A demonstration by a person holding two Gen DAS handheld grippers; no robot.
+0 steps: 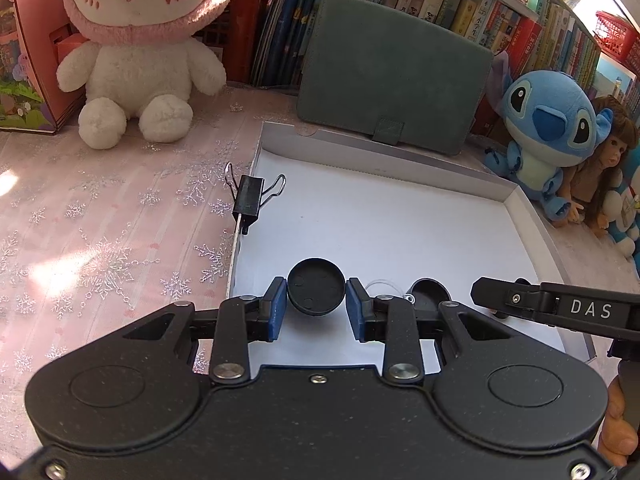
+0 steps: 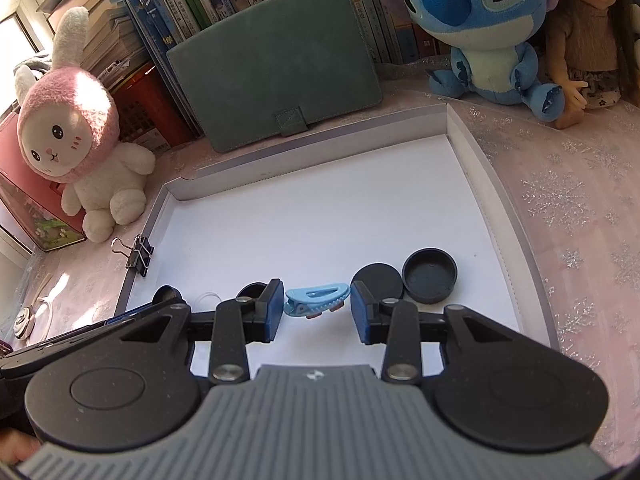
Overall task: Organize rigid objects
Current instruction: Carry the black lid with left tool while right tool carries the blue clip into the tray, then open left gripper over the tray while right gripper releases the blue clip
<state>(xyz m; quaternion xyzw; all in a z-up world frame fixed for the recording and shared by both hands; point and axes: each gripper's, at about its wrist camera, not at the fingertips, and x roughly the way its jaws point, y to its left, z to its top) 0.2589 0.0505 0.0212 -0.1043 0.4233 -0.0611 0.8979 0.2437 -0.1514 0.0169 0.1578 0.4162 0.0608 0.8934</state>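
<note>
The left gripper (image 1: 317, 304) is clamped on a round black cap (image 1: 317, 291), pads pressed to both its sides, carried just above the near edge of the white tray (image 1: 400, 220). And the right gripper (image 2: 318, 306) has the blue hair clip (image 2: 314, 300) pinched between its pads, also over the tray's near edge. Already lying inside, along that near edge: two more black caps (image 2: 430, 280), one flat, one hollow side up, touching each other toward the near right corner. Another dark round piece (image 1: 428, 292) and something clear and thin beside it sit between the two grippers; I can't tell what they are. A binder clip (image 1: 250, 200) is on the tray's left rim, so that one looks unsorted. I'd call it about midway: several pieces in, two in hand to set down, the clip left. Plush toys, a doll, a green case and books stand beyond the far edge.
</note>
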